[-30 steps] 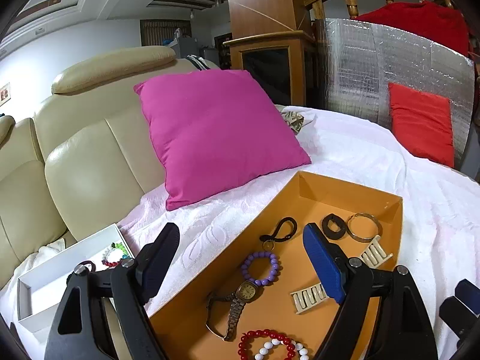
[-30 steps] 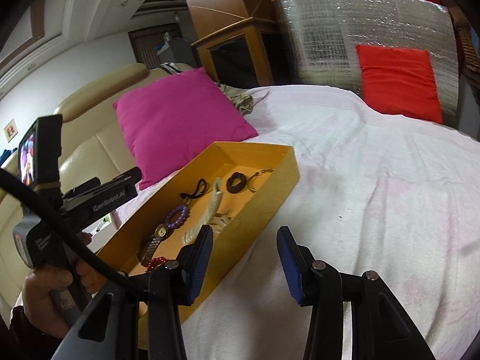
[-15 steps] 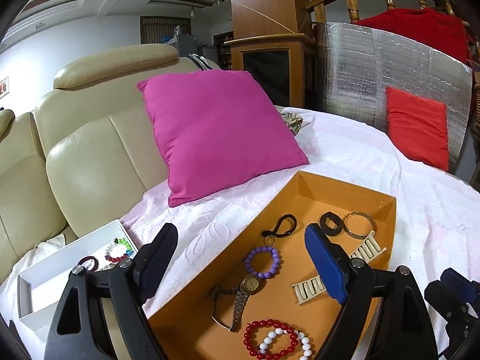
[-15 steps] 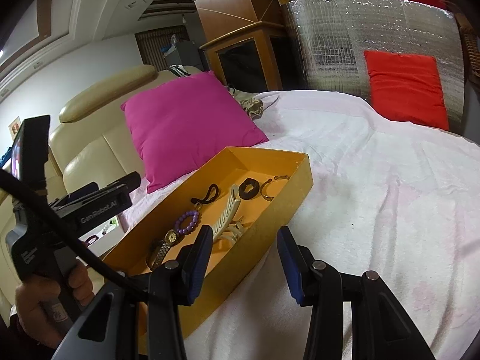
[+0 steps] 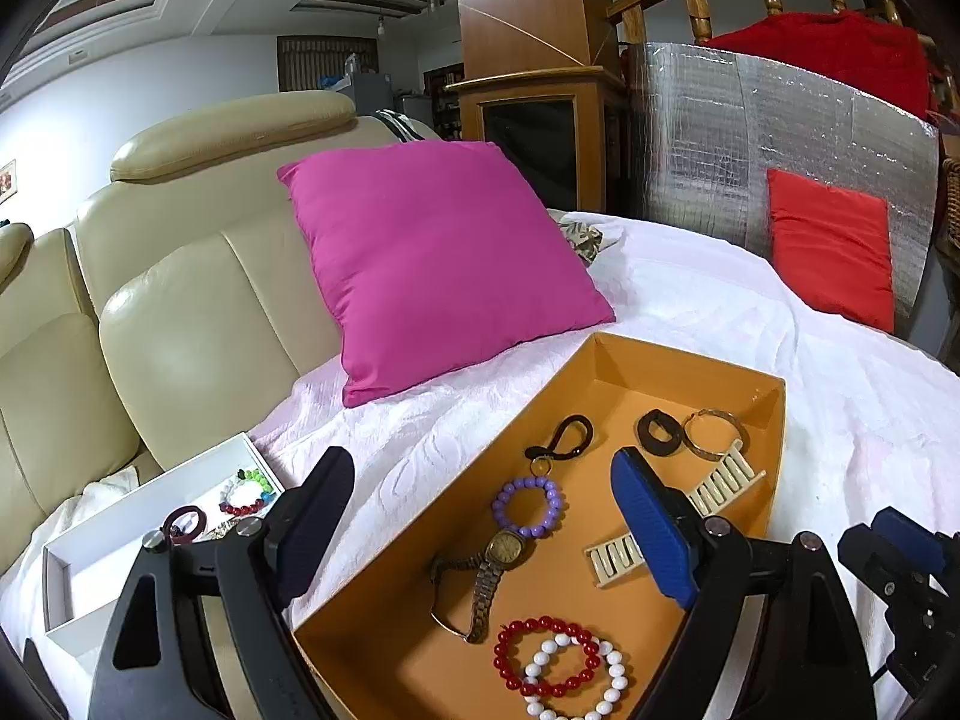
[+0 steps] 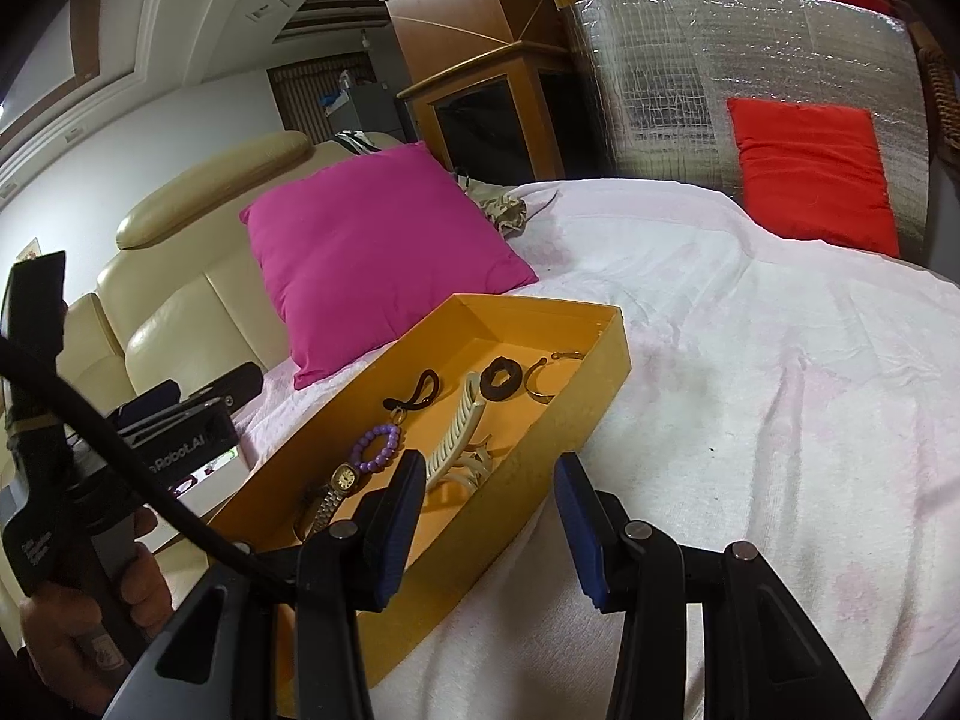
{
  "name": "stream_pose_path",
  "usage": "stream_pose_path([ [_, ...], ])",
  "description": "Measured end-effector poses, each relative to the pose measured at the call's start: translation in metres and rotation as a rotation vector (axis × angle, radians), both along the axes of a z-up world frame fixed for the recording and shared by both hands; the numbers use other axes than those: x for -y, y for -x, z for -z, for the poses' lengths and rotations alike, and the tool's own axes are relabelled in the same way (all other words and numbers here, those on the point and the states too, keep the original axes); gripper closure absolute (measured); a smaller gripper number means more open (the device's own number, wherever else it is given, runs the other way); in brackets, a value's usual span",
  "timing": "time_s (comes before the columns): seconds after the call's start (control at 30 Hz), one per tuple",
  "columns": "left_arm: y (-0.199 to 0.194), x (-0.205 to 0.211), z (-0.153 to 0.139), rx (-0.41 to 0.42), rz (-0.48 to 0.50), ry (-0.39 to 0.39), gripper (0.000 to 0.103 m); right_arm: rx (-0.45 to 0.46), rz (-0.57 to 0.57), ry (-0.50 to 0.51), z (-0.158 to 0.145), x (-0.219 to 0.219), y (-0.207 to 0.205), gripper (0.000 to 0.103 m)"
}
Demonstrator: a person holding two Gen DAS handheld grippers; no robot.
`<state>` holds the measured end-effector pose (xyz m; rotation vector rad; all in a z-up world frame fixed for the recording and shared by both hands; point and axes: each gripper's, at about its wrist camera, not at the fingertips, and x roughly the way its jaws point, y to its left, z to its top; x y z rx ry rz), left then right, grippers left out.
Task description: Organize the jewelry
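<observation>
An orange box [image 5: 774,420] [image 6: 600,372] lies on the white cloth. It holds a purple bead bracelet [image 5: 528,507] [image 6: 378,447], a wristwatch [image 5: 498,558] [image 6: 336,486], a cream hair claw [image 5: 714,492] [image 6: 462,432], a black ring [image 5: 658,432], a metal bangle [image 5: 711,435], a black clip [image 5: 564,438], and red [image 5: 510,654] and white [image 5: 612,681] bead bracelets. A white box [image 5: 120,510] at the left holds more bracelets. My left gripper [image 5: 480,516] is open above the orange box's near left part. My right gripper [image 6: 489,516] is open over its near right wall.
A pink cushion [image 5: 432,264] leans on the cream sofa [image 5: 180,312] behind the boxes. A red cushion [image 5: 834,246] stands against a silver foil panel [image 5: 750,138] at the back right. The white cloth [image 6: 780,390] spreads to the right of the orange box.
Both grippers have drawn back and risen a little, so more of the orange box shows. Both stay open and empty. No jewelry has moved.
</observation>
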<state>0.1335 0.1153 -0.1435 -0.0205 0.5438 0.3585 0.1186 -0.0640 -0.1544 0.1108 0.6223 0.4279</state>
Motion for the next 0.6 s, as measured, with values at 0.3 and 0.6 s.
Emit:
stream_pose_path([
  [0.3,0.009,0.012,0.001,0.000,0.011,-0.012,0.015,0.004,0.003,0.000,0.000,0.002,0.000,0.054],
  [0.6,0.041,0.020,-0.017,0.027,-0.020,-0.047,0.015,0.003,-0.009,-0.007,-0.008,0.010,0.009,0.054],
])
